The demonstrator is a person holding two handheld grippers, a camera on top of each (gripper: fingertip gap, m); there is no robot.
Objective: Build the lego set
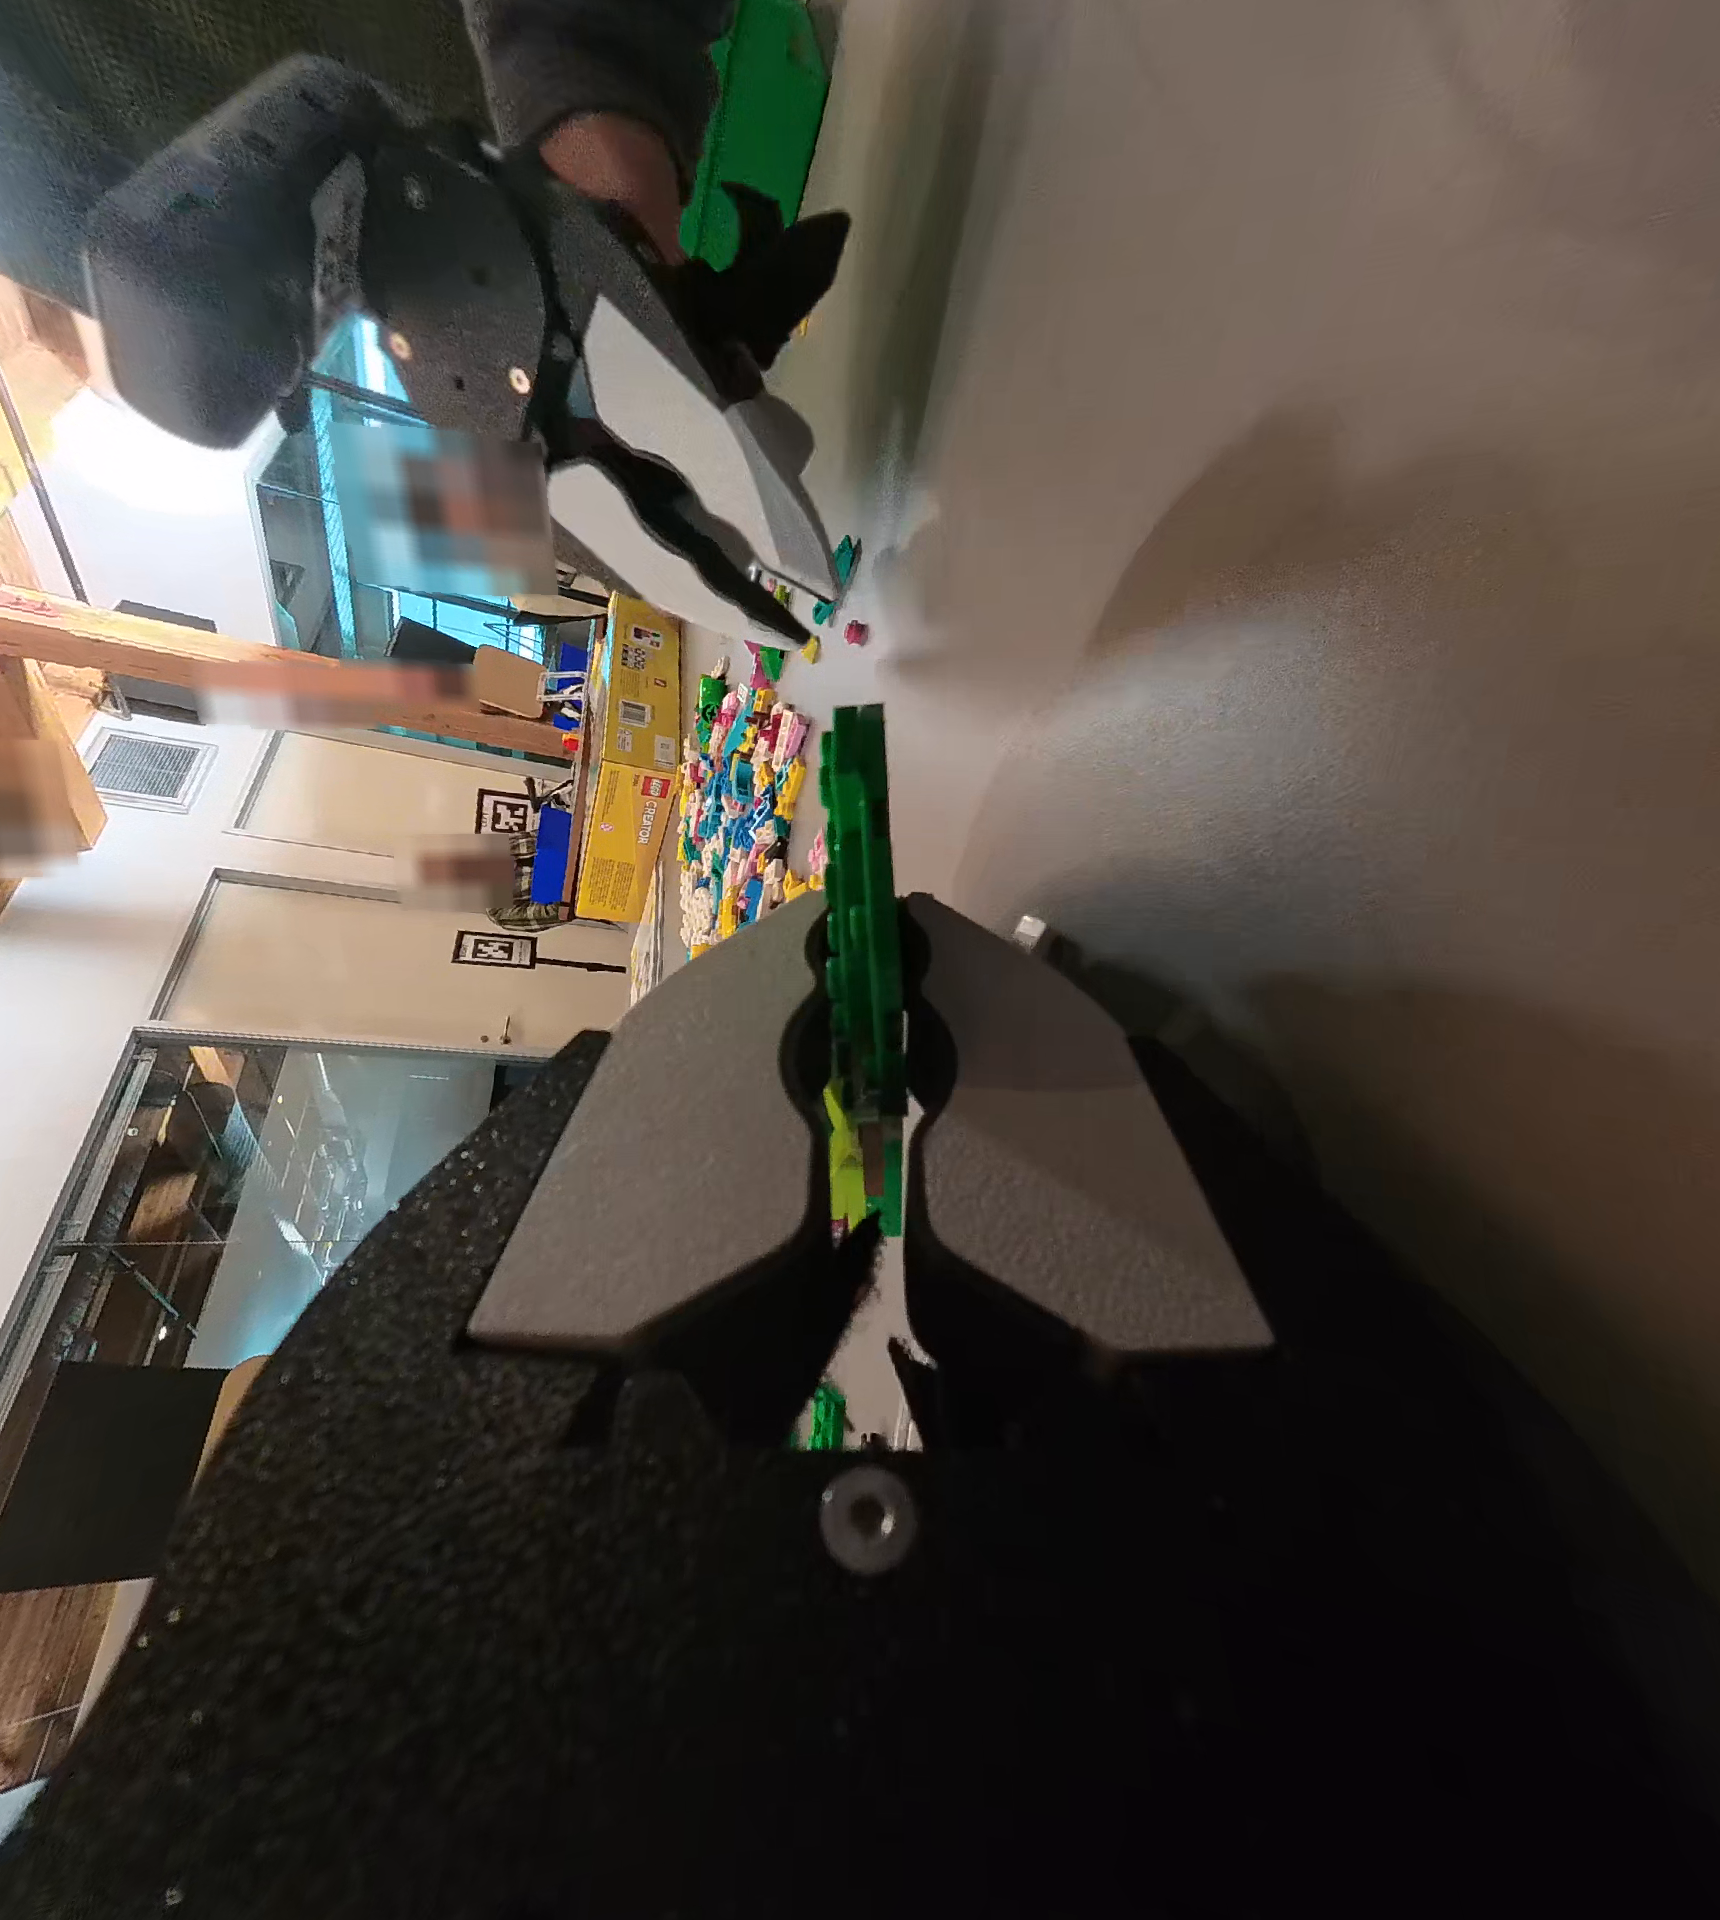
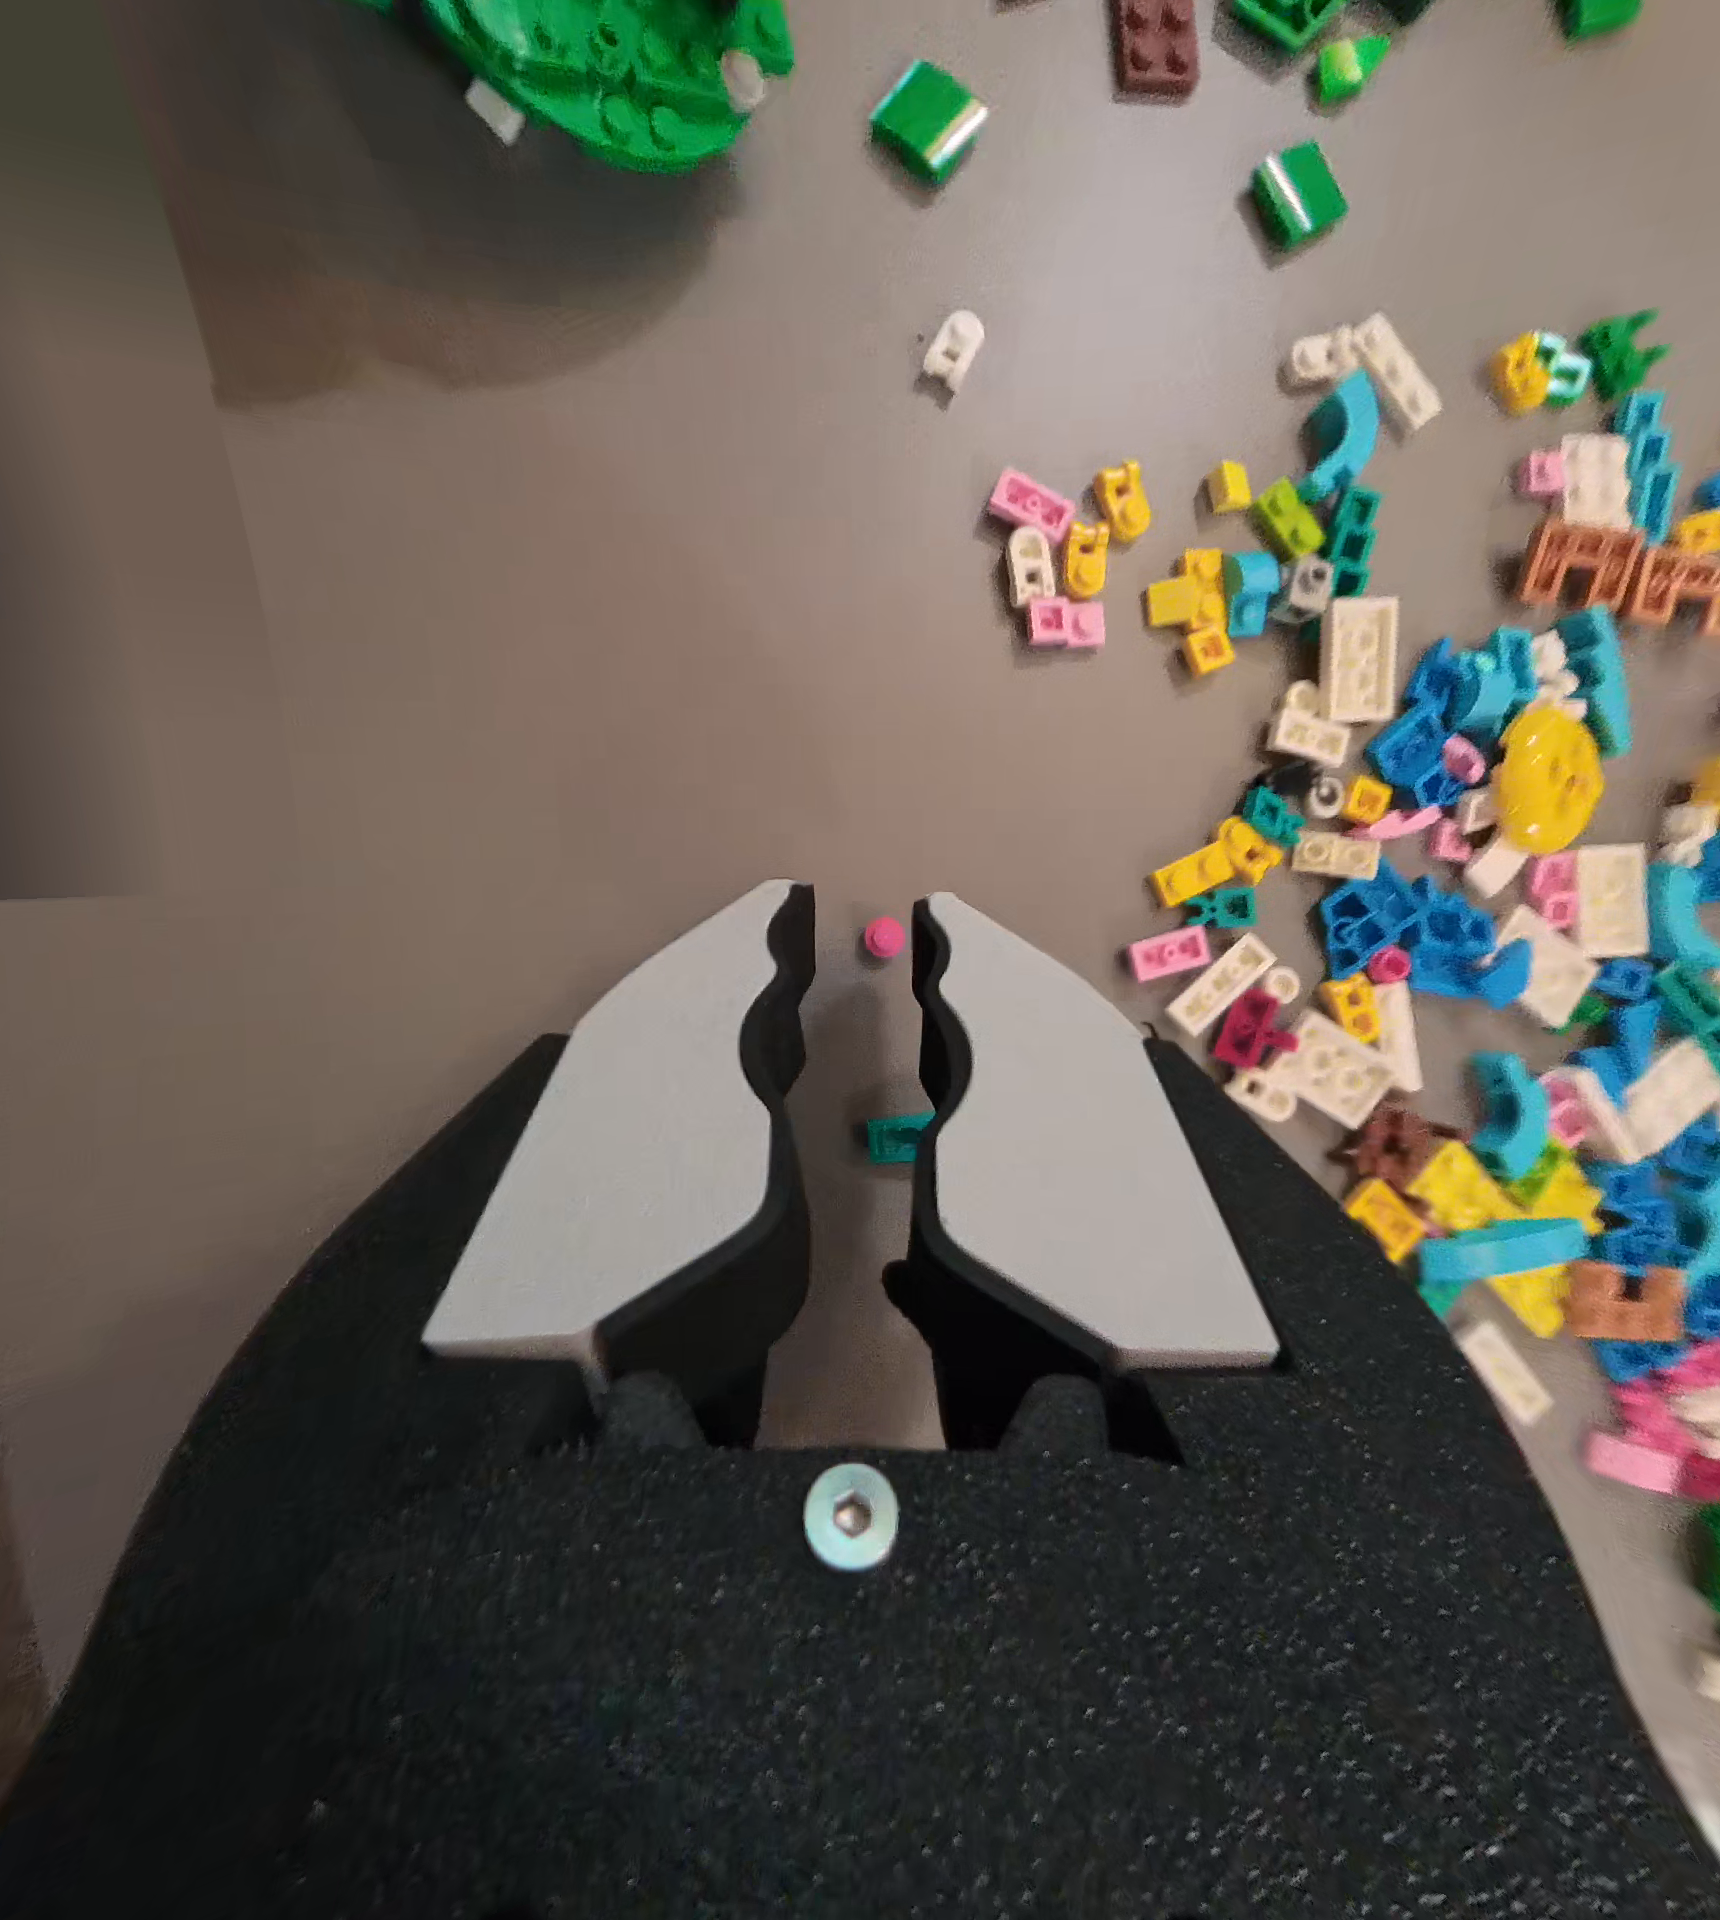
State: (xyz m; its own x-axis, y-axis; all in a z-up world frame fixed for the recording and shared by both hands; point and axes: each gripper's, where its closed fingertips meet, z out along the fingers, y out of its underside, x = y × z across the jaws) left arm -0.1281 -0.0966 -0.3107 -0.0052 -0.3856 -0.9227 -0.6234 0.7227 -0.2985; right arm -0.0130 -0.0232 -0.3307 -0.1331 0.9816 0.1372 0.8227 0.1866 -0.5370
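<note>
My left gripper [image 1: 866, 920] is shut on a green lego assembly [image 1: 861, 810], held edge-on above the grey table, with lime and yellow parts deeper between the fingers. My right gripper [image 2: 866, 904] is open by a narrow gap and low over the table [image 2: 523, 675]. A small pink round piece [image 2: 882, 938] lies on the table between its fingertips, touching neither. A teal piece [image 2: 895, 1138] lies under the right finger. In the left wrist view the right gripper [image 1: 814, 613] hangs over the pink piece [image 1: 854, 631].
A big pile of loose coloured bricks [image 2: 1562, 935] covers the table's right side. A round green build [image 2: 617, 83], two green sloped bricks [image 2: 929, 123] and a brown brick [image 2: 1155, 47] lie at the far edge. Yellow lego boxes [image 1: 627, 769] stand behind the pile. Tip to tip, the grippers are about 15 cm apart.
</note>
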